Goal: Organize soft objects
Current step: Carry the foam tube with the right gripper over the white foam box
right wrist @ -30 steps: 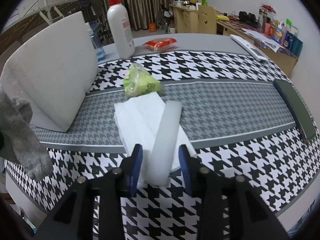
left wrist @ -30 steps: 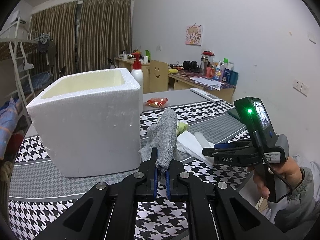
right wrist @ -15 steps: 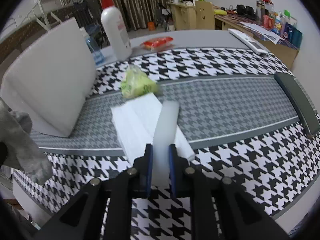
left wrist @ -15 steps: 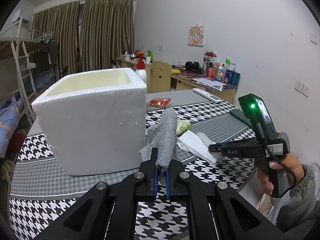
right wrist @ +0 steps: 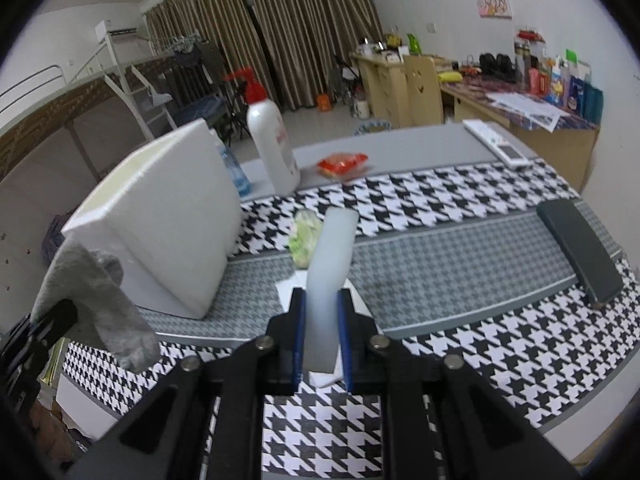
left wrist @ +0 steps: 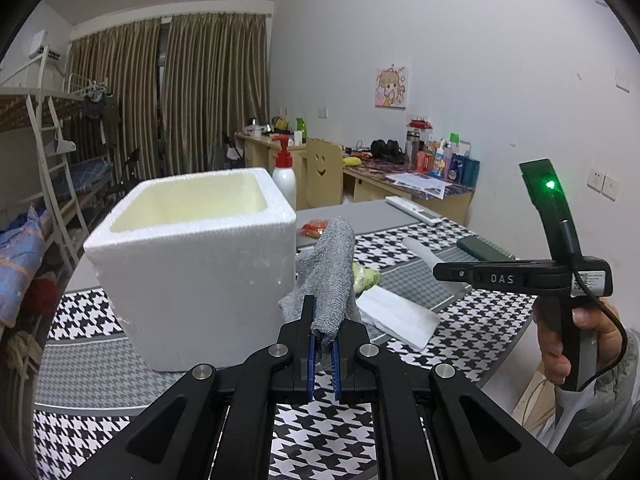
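A white foam box with an open top stood on a table covered in a black-and-white houndstooth cloth, and serves here as the landmark. The left gripper was clamped on a grey sock, which stood up from its blue pads just in front of the box's near right corner, lower than the rim. The right gripper, carried in a person's hand well to the right of the box, was closed on one end of a pale translucent strip. The strip's long axis ran straight out along the fingers, away from the gripper, tilted up and clear of the table. Below it, right of the box, lay a folded white cloth and a crumpled green bag. The coming move likely turned on the box opening lying up and to the left of both grippers; the left gripper was the nearer, and its sock probably needed lifting above the rim first. A white pump bottle stood behind the box.
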Available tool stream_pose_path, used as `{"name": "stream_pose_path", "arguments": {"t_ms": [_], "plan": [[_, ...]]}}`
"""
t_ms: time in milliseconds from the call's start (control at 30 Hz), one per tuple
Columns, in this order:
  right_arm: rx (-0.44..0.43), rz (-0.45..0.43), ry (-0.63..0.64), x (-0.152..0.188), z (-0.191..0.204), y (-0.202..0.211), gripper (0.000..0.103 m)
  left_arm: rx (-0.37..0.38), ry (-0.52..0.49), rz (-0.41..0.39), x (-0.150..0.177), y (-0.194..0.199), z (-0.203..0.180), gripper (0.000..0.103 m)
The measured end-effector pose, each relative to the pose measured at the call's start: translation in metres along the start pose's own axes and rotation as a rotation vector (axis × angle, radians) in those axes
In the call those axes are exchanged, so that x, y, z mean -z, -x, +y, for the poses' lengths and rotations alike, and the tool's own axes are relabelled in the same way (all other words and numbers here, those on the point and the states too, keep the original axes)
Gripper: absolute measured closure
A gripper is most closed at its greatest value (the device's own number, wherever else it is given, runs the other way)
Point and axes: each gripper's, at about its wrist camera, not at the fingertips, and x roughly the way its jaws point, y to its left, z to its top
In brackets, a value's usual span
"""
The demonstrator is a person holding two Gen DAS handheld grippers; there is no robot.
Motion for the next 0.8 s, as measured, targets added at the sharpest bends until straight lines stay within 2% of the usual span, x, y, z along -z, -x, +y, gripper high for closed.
{"name": "stream_pose_path", "arguments": {"t_ms": [300,800], "plan": [[-0.03,-0.083,0.05,-0.012,0.014,0.023,0.085,-0.001,0.0,-0.041,-0.016,0.01,0.003,0.097],[-0.071,-0.169,0.116,-0.03,0.036,0.047,0.084,-0.022,0.0,-0.113,-0.037,0.026,0.014,0.097]]}}
